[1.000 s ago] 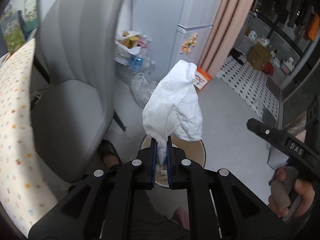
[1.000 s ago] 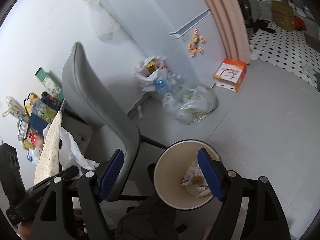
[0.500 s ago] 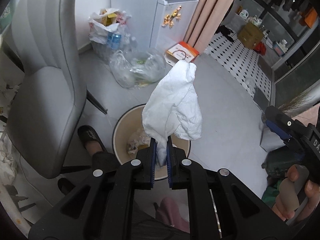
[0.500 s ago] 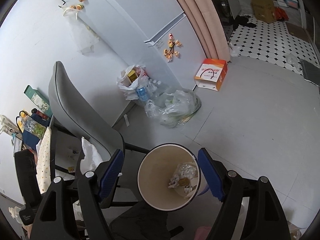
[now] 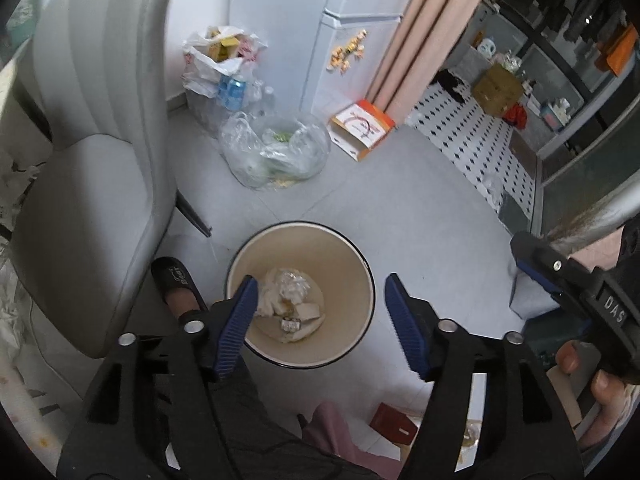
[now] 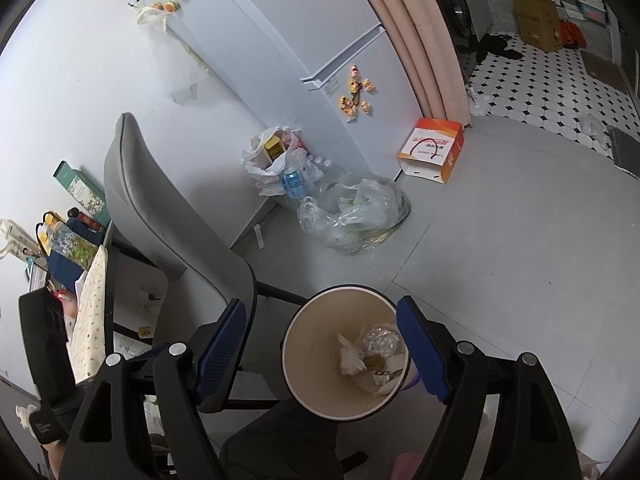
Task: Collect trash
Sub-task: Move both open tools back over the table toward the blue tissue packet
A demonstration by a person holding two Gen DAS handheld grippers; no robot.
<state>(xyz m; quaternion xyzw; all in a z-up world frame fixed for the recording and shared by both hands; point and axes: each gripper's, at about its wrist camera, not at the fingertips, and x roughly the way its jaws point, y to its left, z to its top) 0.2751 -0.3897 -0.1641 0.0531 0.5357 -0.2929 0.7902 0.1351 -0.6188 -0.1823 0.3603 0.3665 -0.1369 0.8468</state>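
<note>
A pale grey floor (image 5: 400, 208) fills the middle of both views, changing to black-and-white patterned tiles toward the upper right. A white fridge (image 6: 304, 32) with small magnets stands at the upper centre, a pink curtain (image 5: 424, 28) just to its right. A grey padded chair (image 5: 92, 168) takes up the left side of the left wrist view, and in the right wrist view its back slopes from the left centre down toward the bin. The round cream bin (image 5: 352, 264) with a dark rim sits on the floor in the lower centre of both frames, beside the chair. Above it in the frame, near the fridge, lie a clear plastic bag (image 5: 276, 152) of waste and a white bag (image 5: 216, 60) stuffed with packets and bottles; an orange and white box (image 5: 362, 128) lies at the curtain's foot. The left hand-held gripper (image 5: 318, 312) hangs over the bin with its blue-padded jaws opening, nothing between them. The right hand-held gripper (image 6: 320, 352) also stands wide apart and empty, framing the bin; in the left wrist view it shows at the right edge, gripped by a hand (image 5: 592, 384). The trash (image 5: 288, 300), crumpled white tissue and clear wrapping with small scraps, lies at the bottom of the bin. A dark slipper (image 5: 174, 280) on a foot shows between chair and bin.
</note>
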